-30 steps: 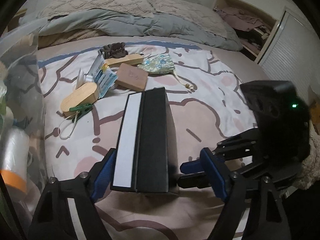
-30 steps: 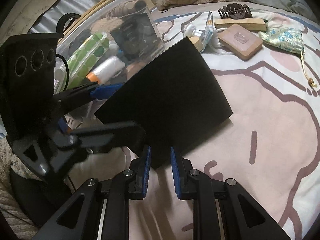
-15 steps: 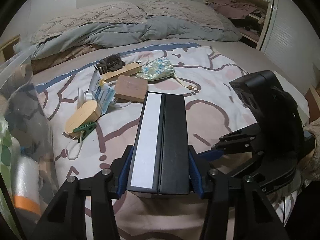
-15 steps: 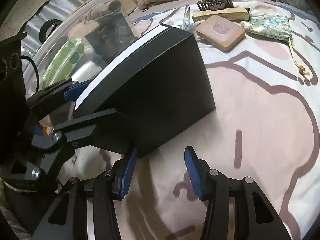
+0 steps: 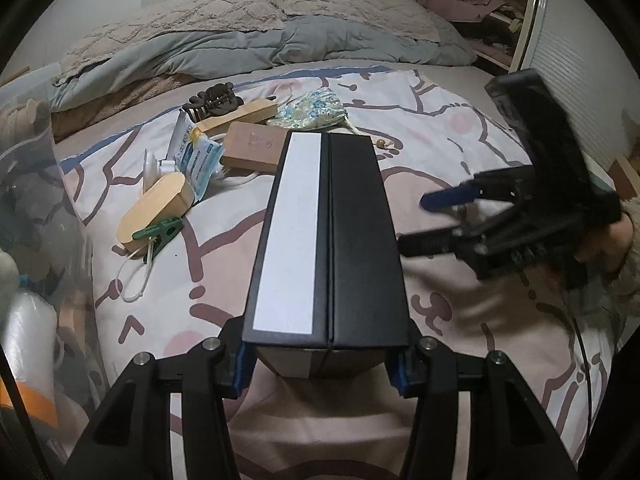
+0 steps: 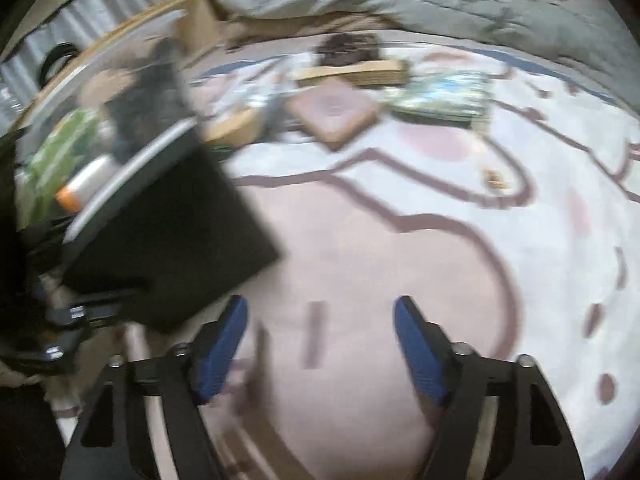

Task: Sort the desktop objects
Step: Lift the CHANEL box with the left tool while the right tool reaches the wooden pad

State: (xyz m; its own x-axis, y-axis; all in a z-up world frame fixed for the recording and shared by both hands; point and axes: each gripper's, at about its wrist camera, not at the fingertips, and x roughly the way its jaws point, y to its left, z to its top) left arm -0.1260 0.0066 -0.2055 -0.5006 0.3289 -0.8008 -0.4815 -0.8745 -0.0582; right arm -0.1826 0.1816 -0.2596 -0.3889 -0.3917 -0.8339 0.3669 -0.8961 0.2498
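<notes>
Two blue pads of the left hand-held gripper point(image 5: 322, 364) pinch the near end of the black box point(image 5: 326, 232), held above the bed point(image 5: 460, 128). Off to its right, the right hand-held gripper point(image 6: 320, 344) hangs spread apart, gripping nothing; its own view is blurred.

The left hand-held gripper point(image 5: 324, 364) squeezes a long black box with a white stripe point(image 5: 326, 236) between its blue pads. The box points toward 12 o'clock over the bed with the pink-patterned sheet point(image 5: 440, 128). At 10 o'clock lie a tan wooden case point(image 5: 156, 210), a green clip point(image 5: 158, 232) and a brown block point(image 5: 254, 146). At 3 o'clock the right hand-held gripper point(image 5: 416, 220) hangs apart from the box, fingers spread.
</notes>
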